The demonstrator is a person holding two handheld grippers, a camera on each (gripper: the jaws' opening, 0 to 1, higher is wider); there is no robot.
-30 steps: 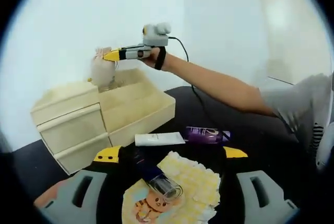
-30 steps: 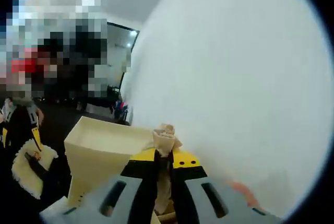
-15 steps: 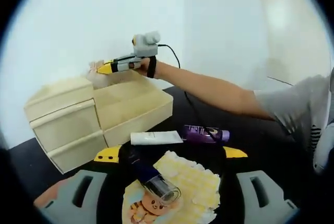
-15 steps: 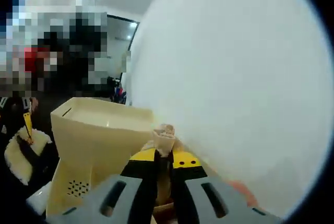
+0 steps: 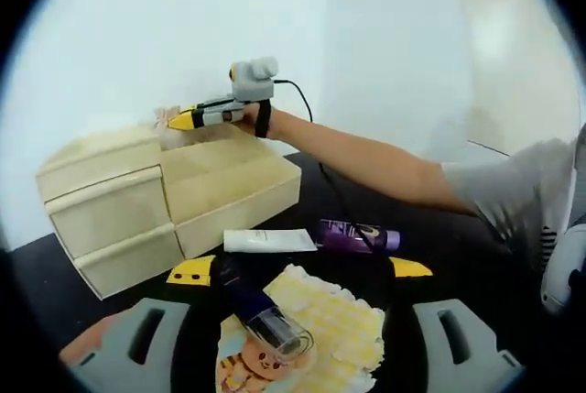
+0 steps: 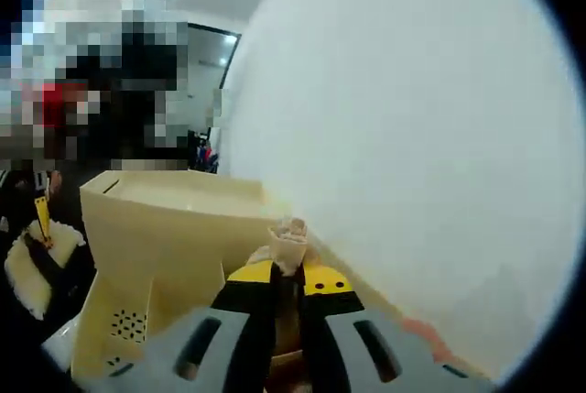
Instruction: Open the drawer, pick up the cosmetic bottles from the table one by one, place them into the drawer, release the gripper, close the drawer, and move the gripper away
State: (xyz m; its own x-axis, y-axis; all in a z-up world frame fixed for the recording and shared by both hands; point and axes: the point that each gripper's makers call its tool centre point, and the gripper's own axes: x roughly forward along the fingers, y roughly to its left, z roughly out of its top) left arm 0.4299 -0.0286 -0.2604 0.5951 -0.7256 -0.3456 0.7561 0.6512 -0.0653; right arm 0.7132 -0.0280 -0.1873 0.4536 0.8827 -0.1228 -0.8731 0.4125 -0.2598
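Two claws, right claw (image 6: 286,285) clamped on beige bottle (image 6: 289,245) lengthwise, left claw (image 5: 299,269) apart over table bottles.

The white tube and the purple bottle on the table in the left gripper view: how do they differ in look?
The white tube is pale and flat-looking, while the purple bottle is dark violet, glossy and rounder. The white tube lies nearer the wooden drawer unit; the purple bottle lies on the side toward the person's arm. Both lie on their sides on the dark table, roughly end to end, and neither is held.
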